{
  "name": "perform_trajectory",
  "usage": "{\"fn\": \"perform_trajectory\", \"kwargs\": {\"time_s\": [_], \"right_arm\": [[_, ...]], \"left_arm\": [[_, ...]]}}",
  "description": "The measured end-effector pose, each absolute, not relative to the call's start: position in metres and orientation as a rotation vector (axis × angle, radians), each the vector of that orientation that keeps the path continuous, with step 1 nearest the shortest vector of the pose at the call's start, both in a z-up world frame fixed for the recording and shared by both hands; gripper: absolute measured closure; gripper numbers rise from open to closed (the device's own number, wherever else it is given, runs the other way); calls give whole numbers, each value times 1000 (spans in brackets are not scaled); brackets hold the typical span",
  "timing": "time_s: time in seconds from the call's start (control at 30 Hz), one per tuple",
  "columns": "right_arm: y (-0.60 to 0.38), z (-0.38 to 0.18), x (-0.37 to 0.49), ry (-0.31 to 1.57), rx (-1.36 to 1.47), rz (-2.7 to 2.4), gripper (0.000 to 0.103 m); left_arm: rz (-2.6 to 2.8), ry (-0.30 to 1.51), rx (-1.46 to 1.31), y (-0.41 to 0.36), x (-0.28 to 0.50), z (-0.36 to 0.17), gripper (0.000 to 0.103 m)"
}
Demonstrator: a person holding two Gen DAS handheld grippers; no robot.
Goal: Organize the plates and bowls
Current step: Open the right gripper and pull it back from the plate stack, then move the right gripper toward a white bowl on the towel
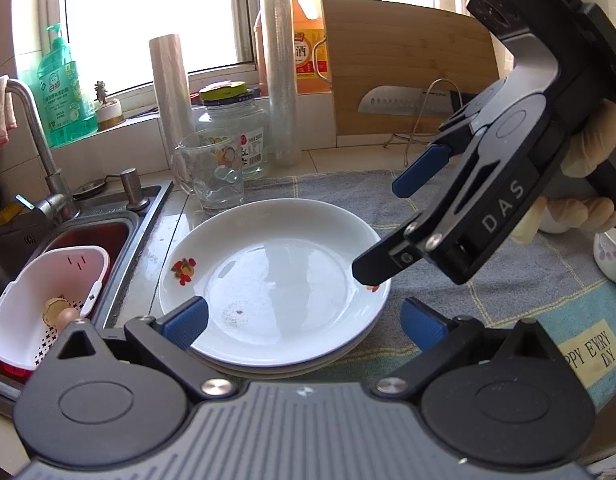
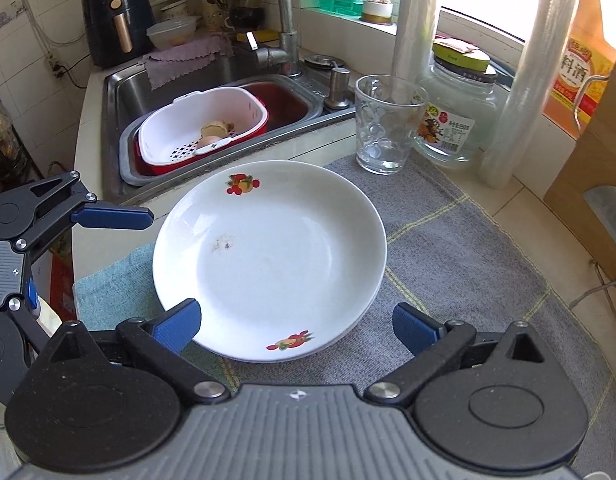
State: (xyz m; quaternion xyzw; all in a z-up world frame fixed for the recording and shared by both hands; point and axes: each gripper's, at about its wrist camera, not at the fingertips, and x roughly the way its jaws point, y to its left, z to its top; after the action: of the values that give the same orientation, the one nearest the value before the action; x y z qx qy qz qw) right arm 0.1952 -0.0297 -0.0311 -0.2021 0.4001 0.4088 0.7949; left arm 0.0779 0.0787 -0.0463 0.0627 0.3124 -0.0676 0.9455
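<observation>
Kitchen tabletop [image 2: 488, 200] beside the sink [image 2: 120, 92] carries a grey mat cushioning the stacked white plates [image 2: 268, 256], with both the left hand-held gripper [image 1: 304, 322] and right hand-held gripper [image 2: 296, 322] spread wide and empty around them.

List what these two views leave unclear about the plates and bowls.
- Plate stack: count unclear; left wrist view shows only rims under the top plate.
- Bowl: cut off by the right edge, partly behind the right gripper.
- Specks on the top plate: too small to identify.
</observation>
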Motion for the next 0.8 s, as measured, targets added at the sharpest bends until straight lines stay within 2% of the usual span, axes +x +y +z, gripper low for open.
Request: {"fn": "perform_trajectory", "kwargs": {"time_s": [0.37,0.8], "right_arm": [[-67,-22,168,772,-328,610,0],[-164,-20,138,751,-234,276,0]], "left_arm": [[-338,612,172,62,85,-45,1],[-515,601,233,-3,107,-52,1]]}}
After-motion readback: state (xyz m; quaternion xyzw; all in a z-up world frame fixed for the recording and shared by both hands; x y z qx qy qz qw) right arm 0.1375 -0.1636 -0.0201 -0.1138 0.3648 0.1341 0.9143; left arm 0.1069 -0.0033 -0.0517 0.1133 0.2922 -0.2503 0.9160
